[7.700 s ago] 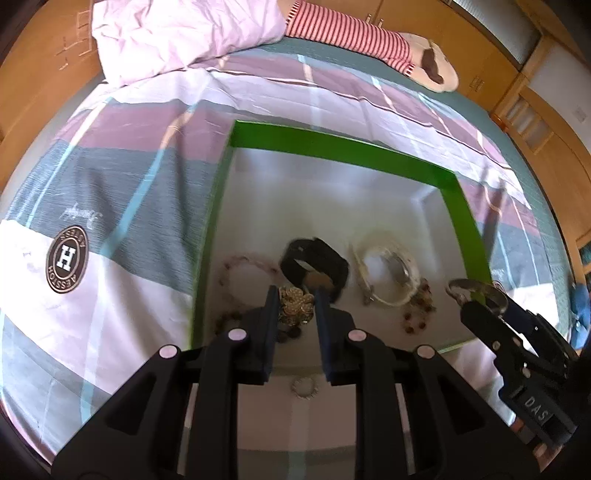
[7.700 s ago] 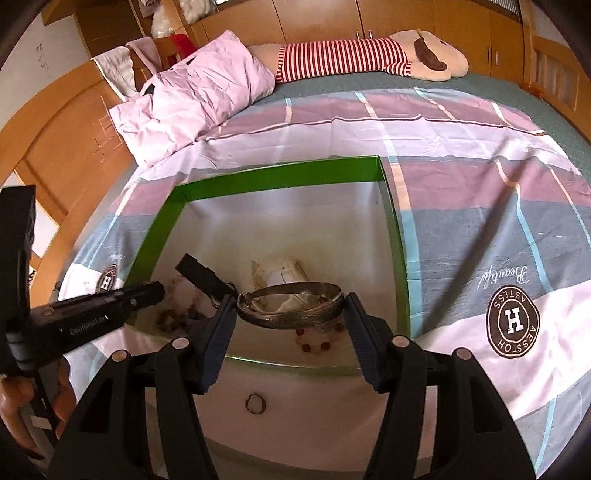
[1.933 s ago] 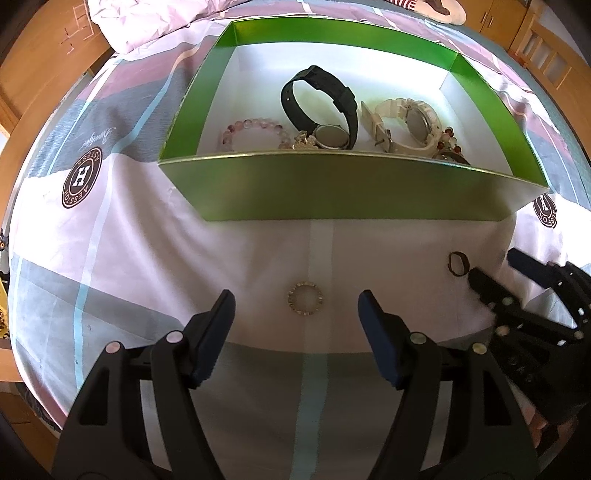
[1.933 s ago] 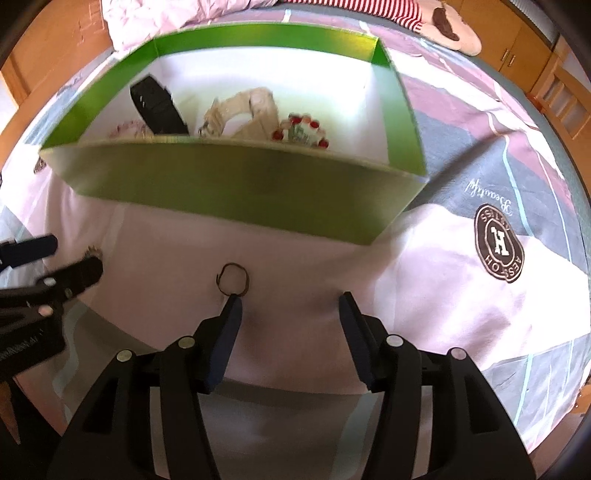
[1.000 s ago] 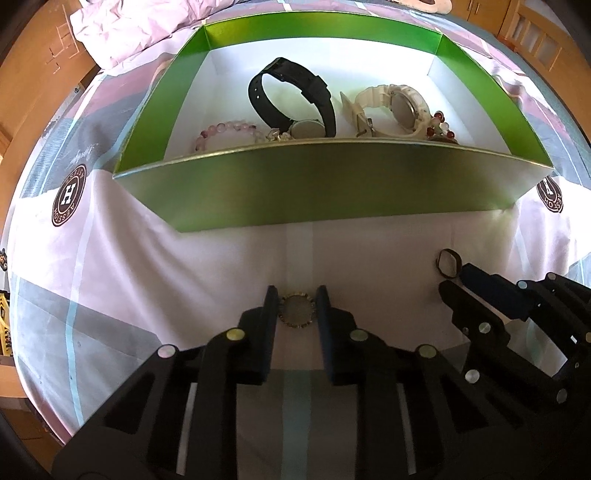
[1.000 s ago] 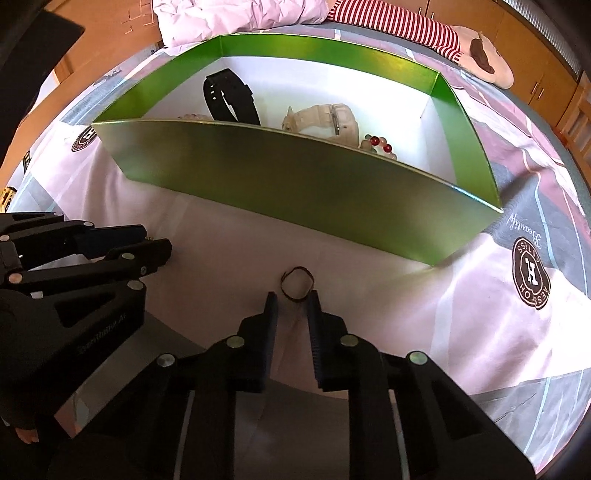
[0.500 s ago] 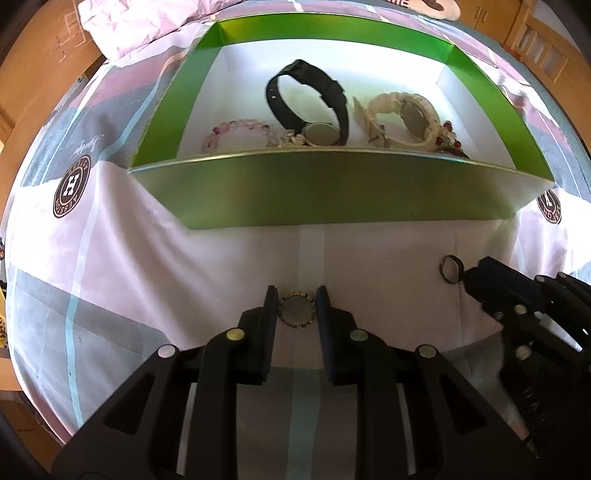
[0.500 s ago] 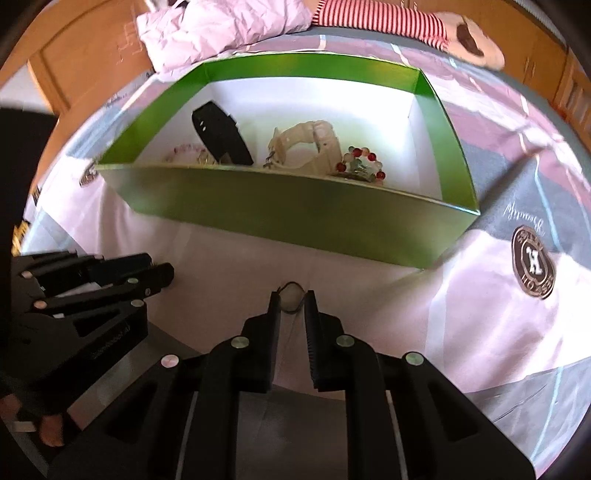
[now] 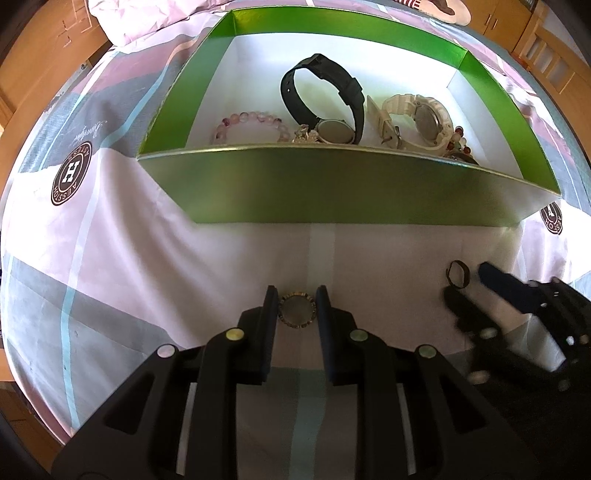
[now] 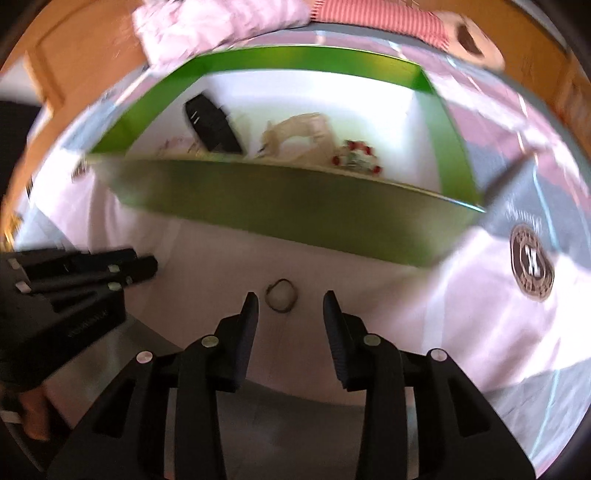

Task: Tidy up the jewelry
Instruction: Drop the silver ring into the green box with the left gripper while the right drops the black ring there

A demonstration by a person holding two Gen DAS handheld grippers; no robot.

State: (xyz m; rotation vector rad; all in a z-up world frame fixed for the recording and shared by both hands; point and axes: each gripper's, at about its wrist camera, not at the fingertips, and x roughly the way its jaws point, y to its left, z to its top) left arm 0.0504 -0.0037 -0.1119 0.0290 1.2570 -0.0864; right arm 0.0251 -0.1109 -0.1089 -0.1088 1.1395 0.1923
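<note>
My left gripper (image 9: pixel 296 295) is shut on a small gold beaded ring (image 9: pixel 297 309), held just over the bedspread in front of the green box (image 9: pixel 332 192). My right gripper (image 10: pixel 290 301) is open, with a dark thin ring (image 10: pixel 281 295) lying on the bedspread between its fingertips, nearer the left one. That ring (image 9: pixel 458 274) and the right gripper (image 9: pixel 476 291) also show in the left wrist view. The left gripper (image 10: pixel 144 267) shows at the left of the right wrist view. The box holds a black watch (image 9: pixel 321 96), a cream watch (image 9: pixel 417 122) and a pink bead bracelet (image 9: pixel 251 122).
The box sits on a striped bedspread with round logo prints (image 9: pixel 71 173). A red bead bracelet (image 10: pixel 354 158) lies at the box's right side. A pink pillow (image 10: pixel 221 22) and a striped plush toy (image 10: pixel 388 18) lie beyond the box. Wooden furniture surrounds the bed.
My right gripper has opened from nearly shut around the dark ring, which now lies loose on the bedspread. My left gripper stays shut on the gold ring.
</note>
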